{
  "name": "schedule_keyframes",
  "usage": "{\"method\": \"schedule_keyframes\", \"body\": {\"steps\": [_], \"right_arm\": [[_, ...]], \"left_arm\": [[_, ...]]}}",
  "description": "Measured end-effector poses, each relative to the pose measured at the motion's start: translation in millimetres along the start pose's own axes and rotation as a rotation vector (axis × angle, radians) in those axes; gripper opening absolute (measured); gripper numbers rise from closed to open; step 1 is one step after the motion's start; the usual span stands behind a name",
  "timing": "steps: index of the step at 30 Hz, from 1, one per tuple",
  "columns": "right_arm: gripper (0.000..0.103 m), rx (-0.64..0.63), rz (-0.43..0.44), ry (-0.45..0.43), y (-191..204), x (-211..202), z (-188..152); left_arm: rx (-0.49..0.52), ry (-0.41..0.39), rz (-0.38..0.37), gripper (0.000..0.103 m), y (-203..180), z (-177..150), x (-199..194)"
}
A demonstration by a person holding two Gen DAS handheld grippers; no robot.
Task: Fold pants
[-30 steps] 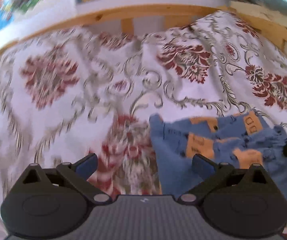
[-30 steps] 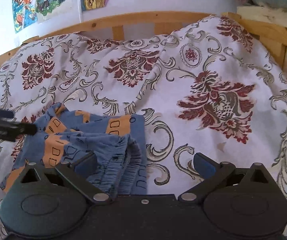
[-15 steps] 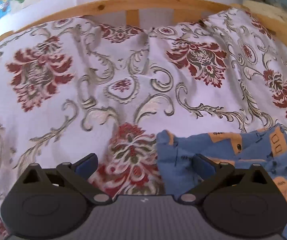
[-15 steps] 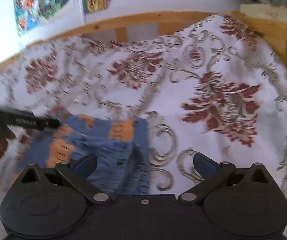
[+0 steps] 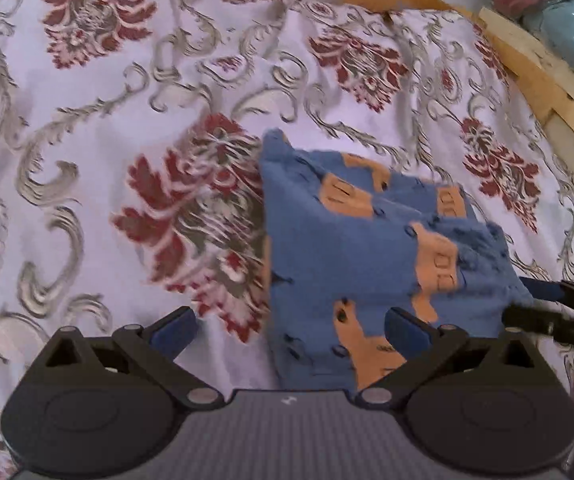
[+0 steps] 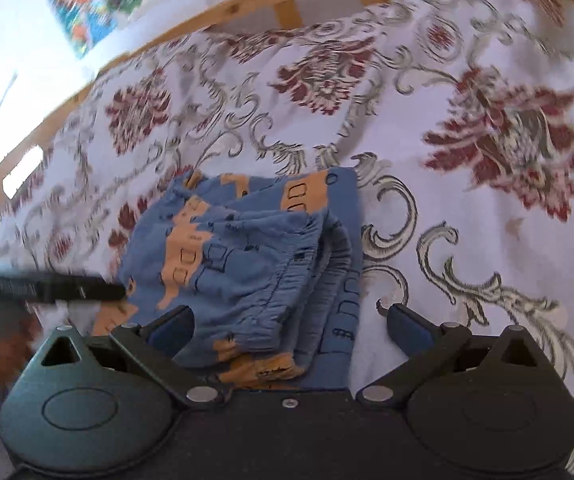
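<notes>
Both of your jaws stand wide apart and hold nothing. Your left gripper (image 5: 289, 326) hangs over the left edge of the pants (image 5: 371, 256), one blue pad above the cloth and the other above the bedspread (image 5: 87, 152). Your right gripper (image 6: 289, 326) sits over the pants (image 6: 255, 256) at their gathered waistband end, its left pad above the fabric and its right pad over bare bedspread (image 6: 467, 240).

The pants lie near the middle of the bed as a small, bulky bundle, blue with orange blocks, already doubled over into several layers. The layers are not squared: in the right wrist view the top flap sits skewed and the elastic band puffs up at the near side.

That loose stack is the main risk, I judge. If you close on only the upper layer, lifting will peel it off and undo the fold. If you reach too deep, a pad may pinch the bedspread with the pants and drag it along.

Your grippers are also close together; the right one shows at the right edge of the left wrist view, nearly touching the cloth, so they could collide or tug the bundle in opposite directions.

The wooden bed frame (image 5: 547, 92) is well apart and poses little risk.
</notes>
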State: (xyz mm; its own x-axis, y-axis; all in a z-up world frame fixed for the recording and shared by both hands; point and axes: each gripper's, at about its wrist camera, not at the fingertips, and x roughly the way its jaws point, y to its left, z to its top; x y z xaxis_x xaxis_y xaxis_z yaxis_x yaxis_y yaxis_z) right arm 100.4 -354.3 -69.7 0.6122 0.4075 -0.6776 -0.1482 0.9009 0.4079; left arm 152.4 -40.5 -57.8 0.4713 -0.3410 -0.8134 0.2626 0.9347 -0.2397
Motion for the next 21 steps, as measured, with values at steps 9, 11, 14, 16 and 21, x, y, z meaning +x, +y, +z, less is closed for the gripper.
{"method": "schedule_keyframes", "body": {"steps": [9, 11, 14, 16, 21], "right_arm": [[0.1, 0.096, -0.02, -0.001, -4, 0, -4], [0.1, 0.055, -0.056, 0.007, 4, 3, -5], [0.1, 0.035, -0.086, 0.009, 8, 6, -7], [0.097, 0.05, -0.102, 0.007, 9, 6, -8], [0.076, 0.071, -0.132, 0.002, 13, 1, -9]], "left_arm": [[0.094, -0.014, 0.046, 0.103, -18, -8, 10], [0.09, -0.012, 0.048, 0.103, -17, -8, 12], [0.066, -0.007, 0.042, 0.103, -14, -7, 14], [0.065, -0.003, 0.042, 0.103, -13, -6, 13], [0.061, 0.0, 0.041, 0.094, -16, -5, 10]]}}
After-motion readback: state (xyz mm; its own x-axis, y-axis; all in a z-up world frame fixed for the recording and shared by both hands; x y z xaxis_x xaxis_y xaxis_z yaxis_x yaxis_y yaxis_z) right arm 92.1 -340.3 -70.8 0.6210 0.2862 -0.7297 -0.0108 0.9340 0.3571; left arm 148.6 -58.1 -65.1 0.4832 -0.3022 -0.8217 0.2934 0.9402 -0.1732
